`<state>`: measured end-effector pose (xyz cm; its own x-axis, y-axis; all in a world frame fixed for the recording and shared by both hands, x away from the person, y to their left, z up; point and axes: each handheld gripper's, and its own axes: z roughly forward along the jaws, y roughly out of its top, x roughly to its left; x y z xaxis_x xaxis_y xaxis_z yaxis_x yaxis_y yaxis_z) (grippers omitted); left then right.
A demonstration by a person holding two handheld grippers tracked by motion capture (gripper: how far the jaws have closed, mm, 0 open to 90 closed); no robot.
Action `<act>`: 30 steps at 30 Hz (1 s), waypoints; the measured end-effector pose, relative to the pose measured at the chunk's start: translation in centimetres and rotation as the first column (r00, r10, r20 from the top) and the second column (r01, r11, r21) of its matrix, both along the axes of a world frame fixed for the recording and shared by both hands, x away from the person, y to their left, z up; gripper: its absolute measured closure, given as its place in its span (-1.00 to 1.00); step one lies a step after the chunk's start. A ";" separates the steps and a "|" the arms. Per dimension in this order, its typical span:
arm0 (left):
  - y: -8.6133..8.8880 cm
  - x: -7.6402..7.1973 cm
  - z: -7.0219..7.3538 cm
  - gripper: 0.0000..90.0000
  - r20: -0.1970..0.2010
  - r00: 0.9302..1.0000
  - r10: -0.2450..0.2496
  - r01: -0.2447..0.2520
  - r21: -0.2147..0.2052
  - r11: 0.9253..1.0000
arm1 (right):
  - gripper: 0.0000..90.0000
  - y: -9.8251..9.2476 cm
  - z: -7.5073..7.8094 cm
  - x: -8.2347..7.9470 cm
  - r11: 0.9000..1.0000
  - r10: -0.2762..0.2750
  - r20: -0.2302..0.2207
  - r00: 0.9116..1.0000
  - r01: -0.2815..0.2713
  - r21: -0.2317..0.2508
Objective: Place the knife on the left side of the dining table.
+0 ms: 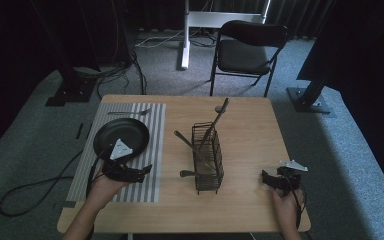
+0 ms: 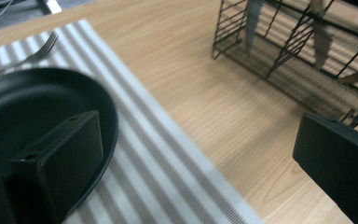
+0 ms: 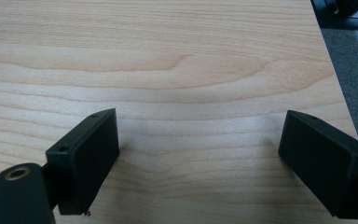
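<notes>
The table point(image 1: 250, 125) held a striped mat point(image 1: 145, 150), and the wire rack point(image 1: 207, 160) stood mid-table; every place below is given from that rack. To its left the mat carried a black plate point(image 1: 117, 135), with a fork point(image 1: 130, 112) lying beyond the plate's far rim. Utensils point(image 1: 212, 125) leaned in the rack, their handles poking up and out.

The work looked like laying a setting from the rack, and it seemed to be at the start of a fetch: neither tool had hold of anything. The left gripper point(image 1: 141, 171) lay left of the rack over the mat's near part, jaws spread wide and empty, pointing toward the rack. The right gripper point(image 1: 266, 180) rested to the rack's right near the table's front edge, jaws likewise wide apart over bare wood.

The next move probably called for the left gripper to cross to the rack and pinch one handle.
</notes>
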<state>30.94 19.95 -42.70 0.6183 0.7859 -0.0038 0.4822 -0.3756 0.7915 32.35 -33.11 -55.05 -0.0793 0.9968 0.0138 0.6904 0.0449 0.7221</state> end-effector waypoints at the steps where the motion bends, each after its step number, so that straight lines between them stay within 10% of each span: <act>1: -0.5 0.2 0.5 -0.96 0.013 1.000 -0.009 0.009 -0.004 1.000 | -0.75 0.0 0.0 0.0 1.000 0.000 0.000 1.000 0.000 0.000; 30: -6.1 4.8 4.5 -0.89 0.030 0.988 -0.152 0.154 -0.073 0.985 | -0.75 0.0 0.0 0.0 1.000 -0.001 0.002 1.000 0.001 0.001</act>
